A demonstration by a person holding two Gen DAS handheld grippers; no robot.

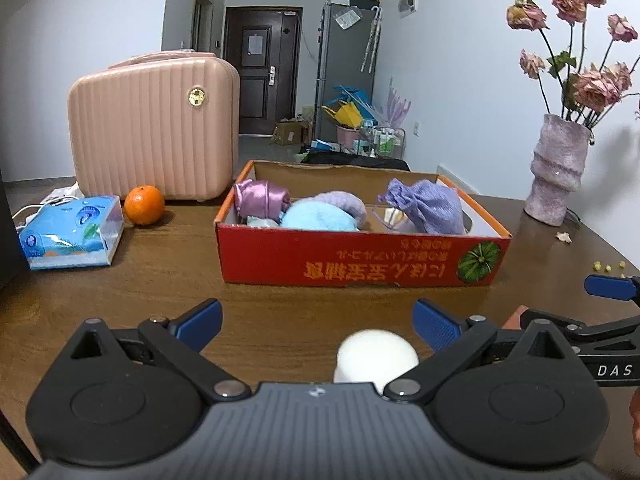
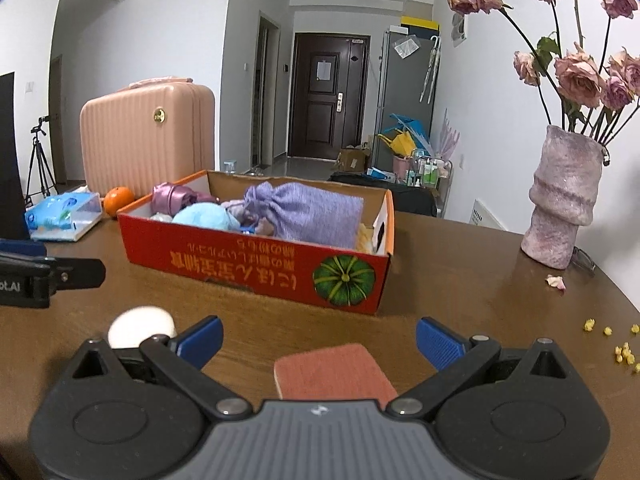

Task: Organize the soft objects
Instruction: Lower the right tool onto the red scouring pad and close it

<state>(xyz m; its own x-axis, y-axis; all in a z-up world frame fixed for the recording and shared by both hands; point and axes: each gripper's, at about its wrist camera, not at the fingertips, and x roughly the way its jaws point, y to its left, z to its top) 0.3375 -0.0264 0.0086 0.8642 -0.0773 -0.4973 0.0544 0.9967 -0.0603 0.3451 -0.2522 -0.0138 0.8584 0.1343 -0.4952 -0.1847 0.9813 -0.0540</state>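
Right claw (image 2: 318, 340) open above red sponge (image 2: 334, 370), white ball (image 2: 140, 326) at left, red box (image 2: 256, 268) of soft things behind, on brown surface (image 2: 460, 300)

White walls (image 2: 192, 40) are enclosing a narrow room that is running back to a dark brown door (image 2: 326, 96) at the far end. A grey cabinet (image 2: 408, 92) is standing along the right wall, with a yellow box (image 2: 420, 23) sitting on top and colourful clutter (image 1: 352, 120) piling up at its foot. A brown wooden table (image 2: 460, 280) is filling the near ground. On its far left a pink ribbed suitcase (image 1: 152, 128) is standing; on its right a mauve vase (image 2: 564, 200) is holding dried pink roses (image 2: 580, 72). A tripod (image 2: 38, 160) is standing far left. Even, soft light is falling throughout.
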